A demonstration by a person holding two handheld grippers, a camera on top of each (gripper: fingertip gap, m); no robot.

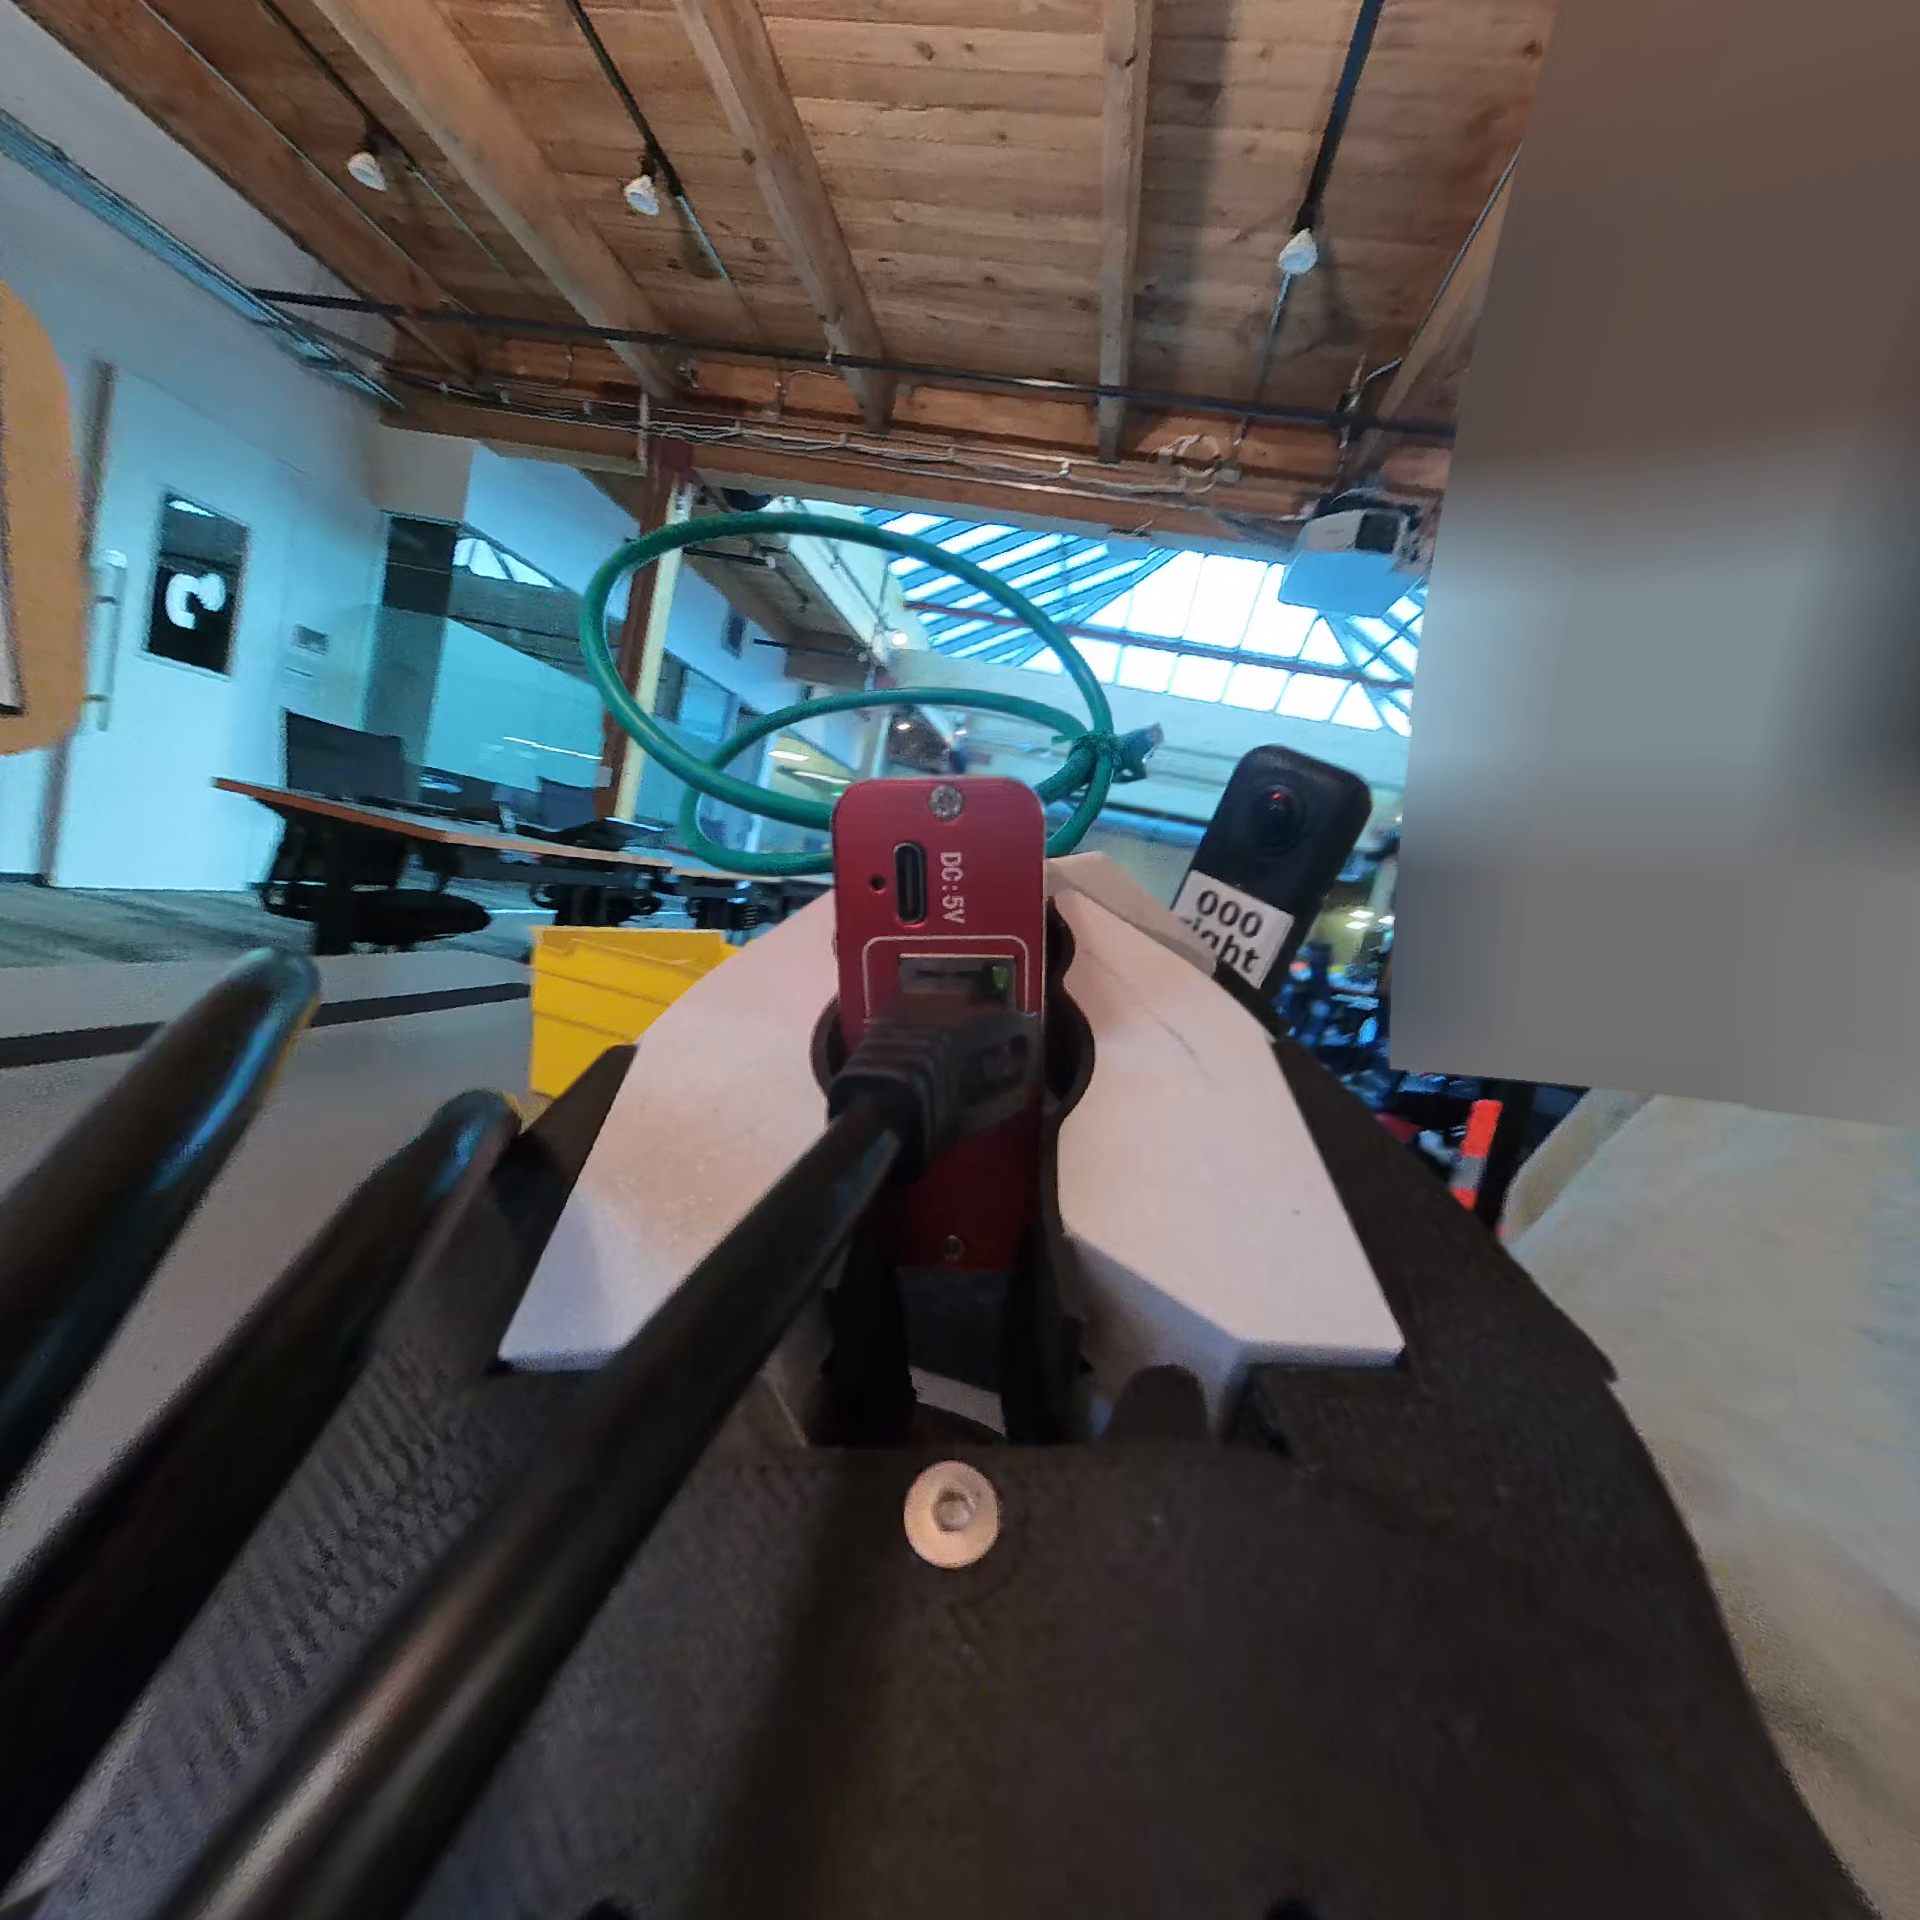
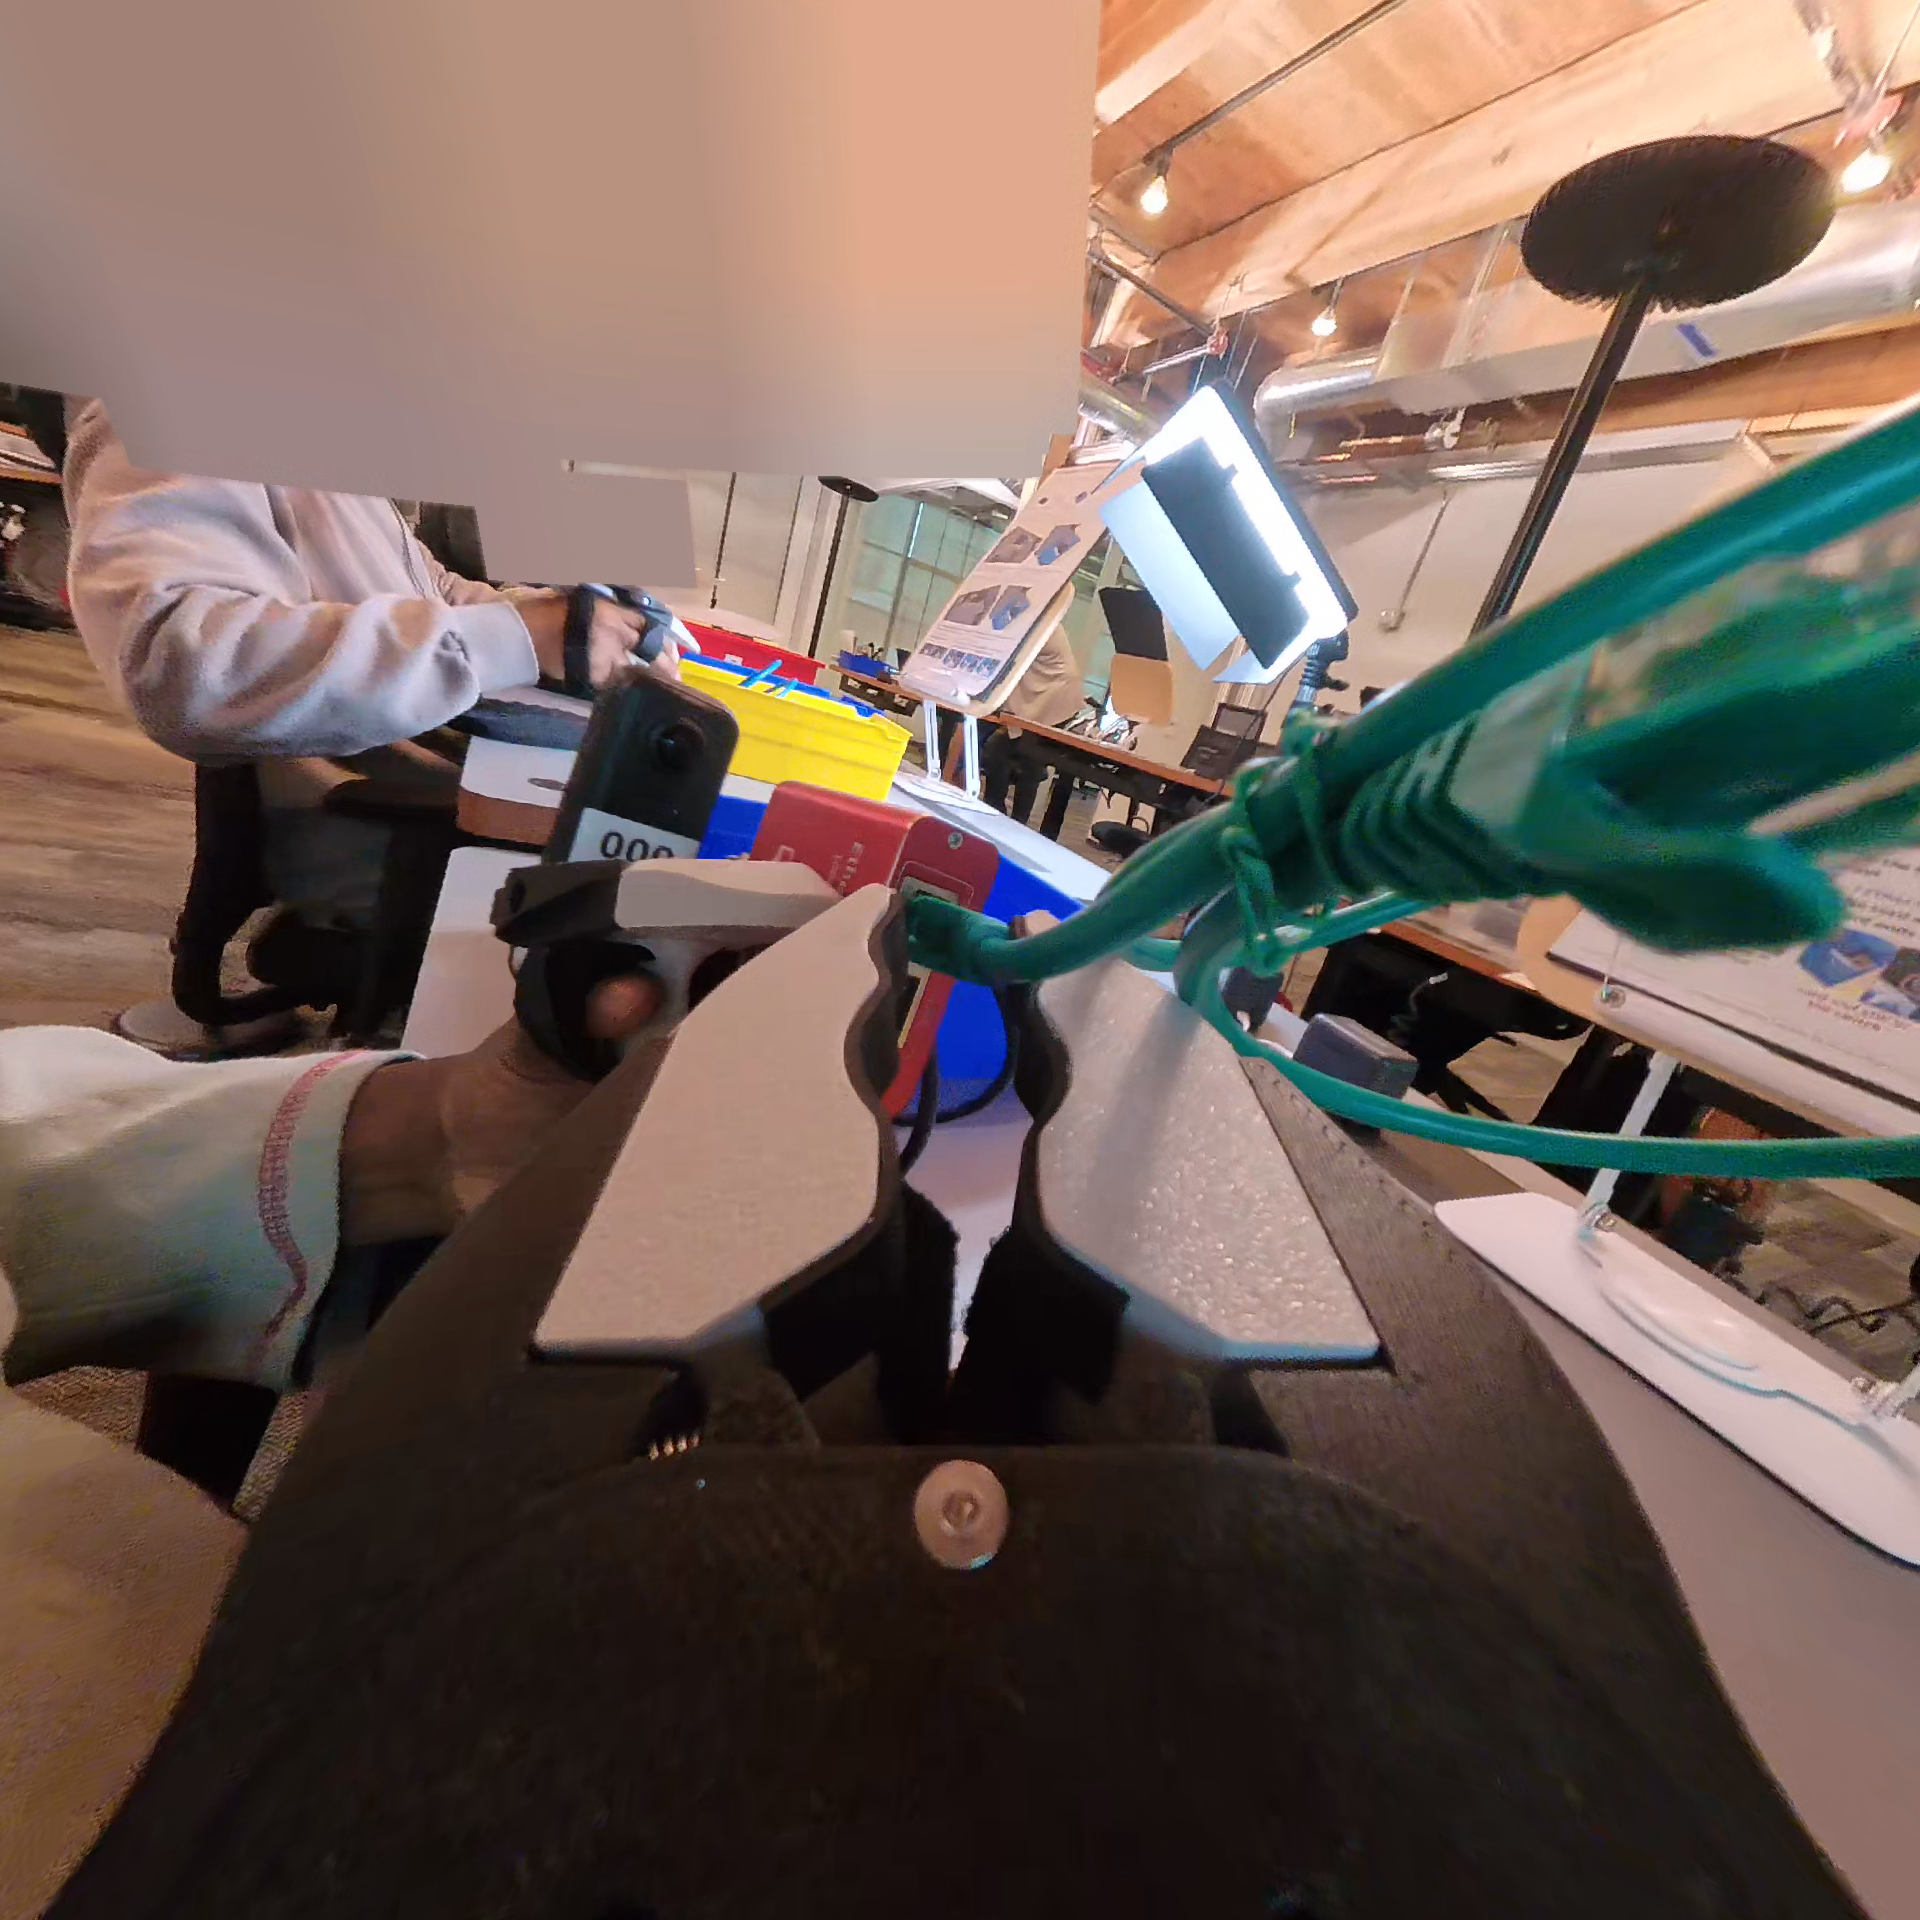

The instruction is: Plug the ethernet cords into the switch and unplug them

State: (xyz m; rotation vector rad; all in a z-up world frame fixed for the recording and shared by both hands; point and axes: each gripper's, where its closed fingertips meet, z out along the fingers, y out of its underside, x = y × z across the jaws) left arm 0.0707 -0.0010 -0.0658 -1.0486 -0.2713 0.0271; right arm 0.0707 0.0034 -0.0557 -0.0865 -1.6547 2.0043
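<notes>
A: In the left wrist view we are seeing the left gripper [image 1: 940, 1049] clamping its two white fingers [image 1: 717, 1122] on the red switch [image 1: 940, 935], which is standing upright at the centre of the frame.

B: And a black ethernet cord [image 1: 644, 1330] is sitting plugged into the port on the face turned toward us, its cable running down to the lower left of the frame.

A: Behind the switch we are seeing a green ethernet cord [image 1: 831, 634] looping in mid-frame, tied in a coil, with one loose plug end hanging at the right of the loop.

B: In the right wrist view we are looking at the right gripper [image 2: 956, 997] with its jaws standing apart; there is a clear gap between the fingers [image 2: 748, 1132], and they are closing on nothing.

A: The switch [image 2: 883, 862] is sitting just above centre there, held by the left gripper [image 2: 686, 914], and one green plug [image 2: 940, 930] is pushed into its port.

B: The green ethernet cord [image 2: 1351, 821] is arching toward the right of the frame, and its other plug [image 2: 1662, 800] is looming blurred at the upper right.

A: We are also seeing a yellow bin [image 2: 800, 727] behind the switch, and a person's sleeve [image 2: 156, 1195] at the left edge.
</notes>
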